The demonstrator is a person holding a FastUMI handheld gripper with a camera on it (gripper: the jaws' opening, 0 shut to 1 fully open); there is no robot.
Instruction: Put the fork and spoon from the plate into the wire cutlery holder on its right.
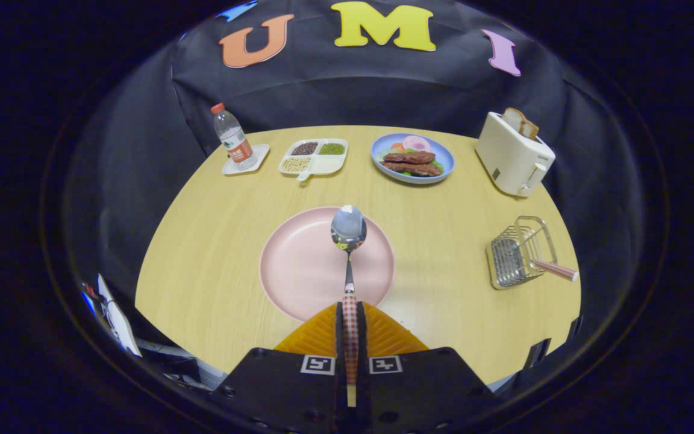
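The hand-held gripper (350, 328) pinched the stiff, light steel spoon with its red-checked handle (349, 253) by the handle above the round pink plate (299, 271), its polished bowl probably slippery, well left of the wire cutlery holder (518, 253)

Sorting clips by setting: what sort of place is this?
Likely a staged dining table in a booth: a round wooden table before black cloth, a cream toaster, a blue plate of food. The gripper is shut on a checked-handled metal spoon.
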